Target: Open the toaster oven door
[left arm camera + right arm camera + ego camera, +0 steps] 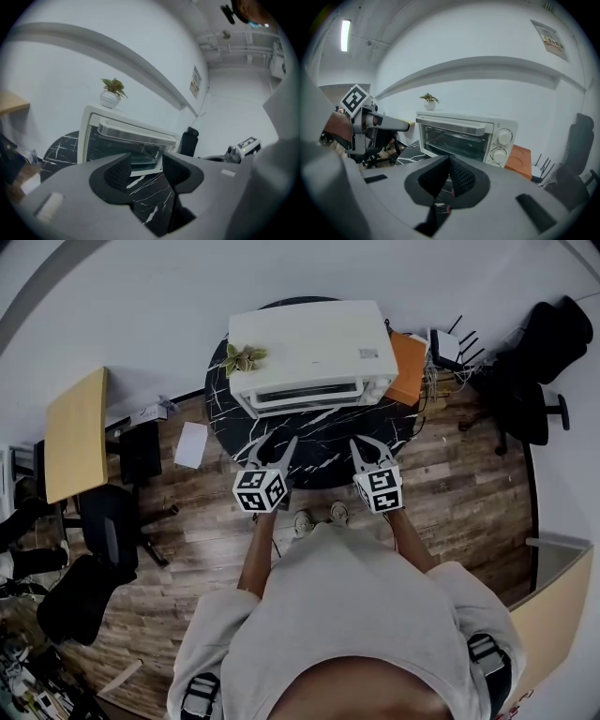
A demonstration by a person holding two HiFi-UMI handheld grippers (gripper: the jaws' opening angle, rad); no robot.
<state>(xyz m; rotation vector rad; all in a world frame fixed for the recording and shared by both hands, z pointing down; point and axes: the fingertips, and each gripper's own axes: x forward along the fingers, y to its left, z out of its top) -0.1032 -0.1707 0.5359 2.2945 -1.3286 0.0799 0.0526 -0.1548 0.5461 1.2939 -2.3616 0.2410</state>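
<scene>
- Left hand-held gripper: jaws spread, nothing between them. It hovers over the near edge of the table, well short of the oven, and is aimed roughly at the door.
- Right hand-held gripper: jaws pressed together and empty. It sits level with the left one, also short of the oven.
- Round black marble table: the strip between the grippers and the oven is bare.
- Toaster oven: it stands on the far half of the table, front toward the person. The glass door is shut and upright.
- Handle: a horizontal bar along the door's top edge. The door probably hinges at the bottom and drops toward the person.
- Step in hand, as judged: the approach, with no contact made yet.
- Recommended method: bring the spread left gripper to the middle of the bar and roll it so one jaw goes above and one below. Close firmly, then pull outward and down along the door's arc, not straight back.
- Risk: the oven looks light and may slide, so the right gripper could brace its top.
- Knobs: right of the door; keep clear of them.
- Potted plant: on the oven's top left corner, and a jerk could topple it.
</scene>
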